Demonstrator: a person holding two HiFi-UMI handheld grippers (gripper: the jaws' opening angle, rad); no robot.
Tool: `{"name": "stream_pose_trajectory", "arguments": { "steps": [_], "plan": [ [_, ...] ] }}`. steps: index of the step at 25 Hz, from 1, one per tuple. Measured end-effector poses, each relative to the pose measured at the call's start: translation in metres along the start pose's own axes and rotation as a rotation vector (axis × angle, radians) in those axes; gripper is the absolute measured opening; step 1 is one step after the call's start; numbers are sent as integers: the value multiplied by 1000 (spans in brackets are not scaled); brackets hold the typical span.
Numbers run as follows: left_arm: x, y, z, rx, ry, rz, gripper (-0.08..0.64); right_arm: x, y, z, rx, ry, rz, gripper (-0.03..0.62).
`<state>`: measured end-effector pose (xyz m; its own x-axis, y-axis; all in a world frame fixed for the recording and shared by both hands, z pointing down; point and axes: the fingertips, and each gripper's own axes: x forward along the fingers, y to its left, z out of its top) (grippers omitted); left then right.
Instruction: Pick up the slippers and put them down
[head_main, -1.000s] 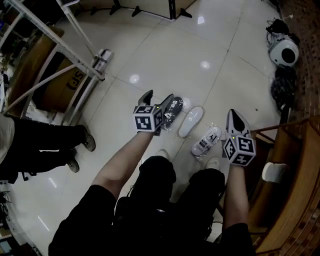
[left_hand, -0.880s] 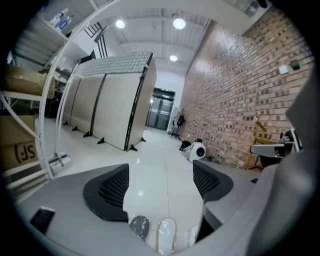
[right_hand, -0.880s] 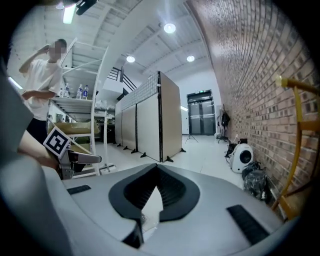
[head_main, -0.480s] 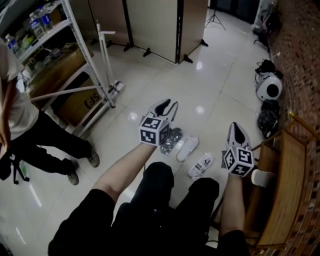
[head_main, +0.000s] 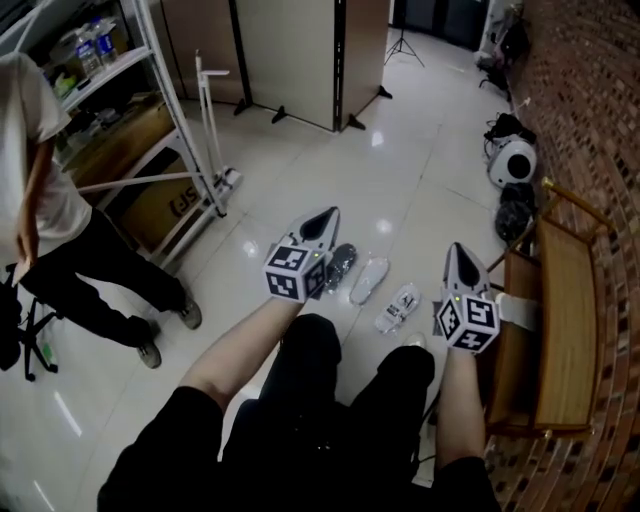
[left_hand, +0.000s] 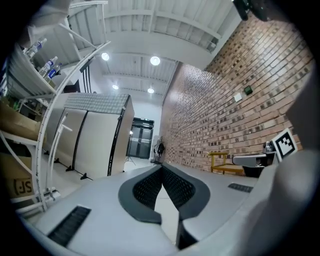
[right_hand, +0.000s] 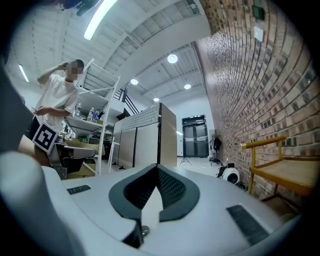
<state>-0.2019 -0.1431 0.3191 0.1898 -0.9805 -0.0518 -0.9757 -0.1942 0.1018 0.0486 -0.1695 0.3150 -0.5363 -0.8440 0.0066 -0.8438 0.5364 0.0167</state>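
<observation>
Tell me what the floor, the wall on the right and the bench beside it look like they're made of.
Floor: pale glazed tile, glossy; thin grout lines and bright lamp reflections show.
Wall: bare red-brown brick, matte, with lighter mortar joints.
Bench: probably wood, a yellowish frame around a brown plank seat; a painted frame cannot be ruled out.

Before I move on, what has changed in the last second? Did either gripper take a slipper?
Both grippers rose from the floor, empty. The left gripper, open beside the dark slipper before, has shut on nothing; the right gripper is shut too. The dark slipper, plain white slipper and marked white slipper stay in their row on the floor.
</observation>
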Motion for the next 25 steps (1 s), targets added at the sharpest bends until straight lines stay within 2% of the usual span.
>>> {"name": "stream_pose_trajectory", "arguments": {
  "steps": [7,15,20,23,25],
  "plan": [
    [-82,-34,15,-8,-40,-9,3,-77,43,11,14,-26,30,8],
    [-153,-55,26,15,-82,-9,3,-151,67,11,14,-54,21,8],
    [-203,-70,29,79,-106,-26,3,-203,81,9,7,-65,27,8],
    [-233,-70,22,105,-106,-7,3,-230,82,3,-2,-74,20,8],
    [-250,-67,16,87,-117,18,3,-245,79,-3,-4,-71,0,8]
  ]
}}
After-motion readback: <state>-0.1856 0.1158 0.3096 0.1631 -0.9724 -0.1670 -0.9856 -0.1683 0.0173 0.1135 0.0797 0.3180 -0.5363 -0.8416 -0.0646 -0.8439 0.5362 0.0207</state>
